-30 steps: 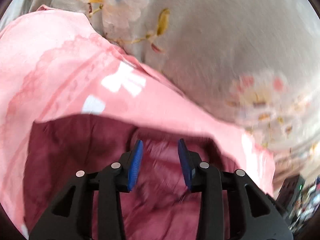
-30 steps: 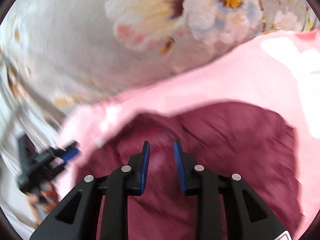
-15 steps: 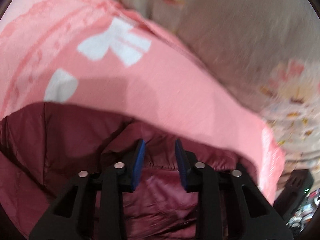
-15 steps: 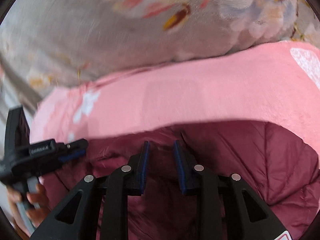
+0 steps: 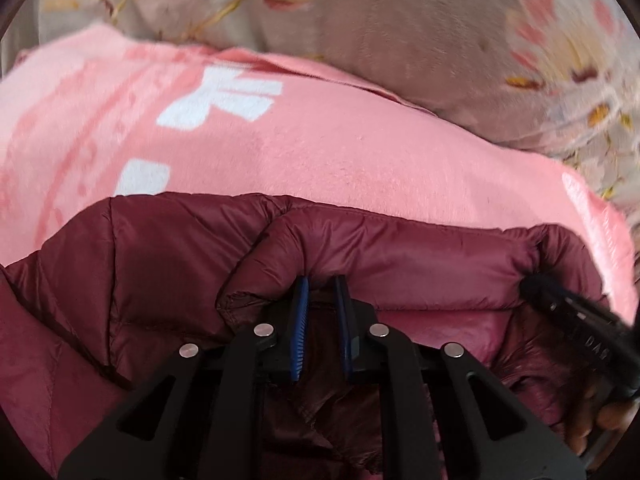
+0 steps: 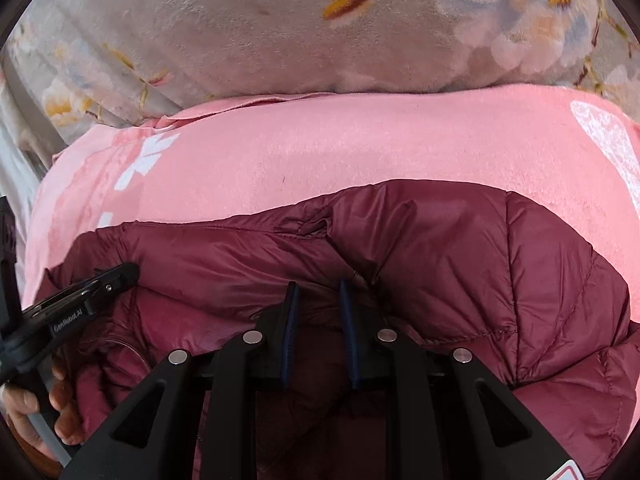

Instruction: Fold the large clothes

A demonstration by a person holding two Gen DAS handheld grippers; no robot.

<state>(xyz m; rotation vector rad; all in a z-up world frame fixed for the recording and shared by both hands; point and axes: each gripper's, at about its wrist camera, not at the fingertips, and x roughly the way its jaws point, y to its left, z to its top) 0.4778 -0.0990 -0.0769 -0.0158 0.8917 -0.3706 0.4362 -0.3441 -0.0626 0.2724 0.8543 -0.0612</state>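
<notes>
- The maroon puffer jacket (image 5: 400,256) lay on a pink blanket (image 5: 320,152) printed with white shapes, its folded edge bulging toward the far side.
- Beyond the pink blanket spread a grey floral bedcover (image 5: 420,32), blurred in the left wrist view and sharper in the right wrist view.
- The left tool (image 5: 322,286) pointed down at the jacket's folded edge; its jaws had just been closing and stood narrowly apart with maroon fabric bunched between the blue pads (image 5: 301,320).
- That fabric filled the gap and the pads pressed on it, so the left tool was clamped on the jacket.
- The right tool (image 6: 319,290) sat the same way further along the same edge; its jaws had also just been closing, and dark maroon cloth filled the slot between its pads (image 6: 289,328), gripped there.
- From the right wrist view the left tool reached in at the lower left, its tip against the jacket, with a hand (image 6: 24,412) wrapped round its handle.
- From the left wrist view the right tool entered at the right edge, its tip tucked into the jacket's fold; fingers (image 5: 608,416) showed below it.
</notes>
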